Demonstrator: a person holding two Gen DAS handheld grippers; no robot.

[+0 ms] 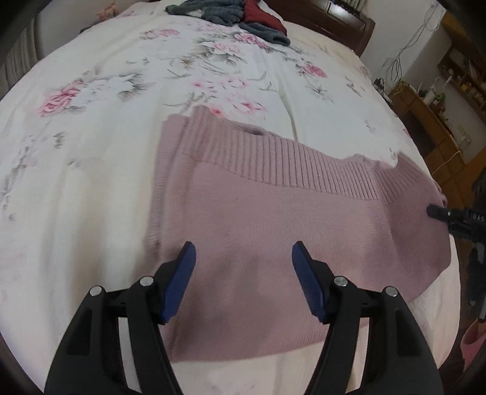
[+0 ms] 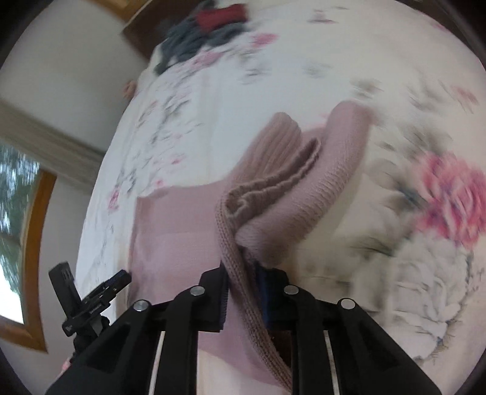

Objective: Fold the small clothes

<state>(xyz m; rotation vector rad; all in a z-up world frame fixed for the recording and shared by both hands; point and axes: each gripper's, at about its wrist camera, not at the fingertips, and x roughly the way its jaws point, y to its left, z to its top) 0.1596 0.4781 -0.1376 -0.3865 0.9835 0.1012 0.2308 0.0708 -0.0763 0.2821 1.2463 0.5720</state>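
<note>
- On the bed (image 1: 91,170), over a white cover printed with pink and grey flowers, a pink knitted sweater (image 1: 258,206) lies spread toward the near edge.
- Its wide ribbed band runs across the far side of the garment in the left wrist view, with a ribbed sleeve or cuff part reaching out at the far left corner.
- Above the sweater's near part hangs the left gripper (image 1: 243,258); its jaws stand wide apart, blue pads facing each other, with nothing between them.
- Whether the left fingertips touch the knit cannot be told from this view.
- At the right edge of the same view, a black tip of the right gripper (image 1: 437,211) meets the sweater's right end.
- From the right wrist camera, the right gripper (image 2: 241,273) has its jaws drawn close on a ribbed edge of the sweater (image 2: 170,231), which passes between the pads.
- Beyond that grip, a folded ribbed portion is raised and bunched, while the flat body lies to the left on the cover; this view is blurred.
- Far up the bed, well apart from the sweater, sits a heap of grey and dark red clothes (image 1: 240,15).
- Beside the bed on the right stands wooden furniture (image 1: 425,121) with cables near it.
</note>
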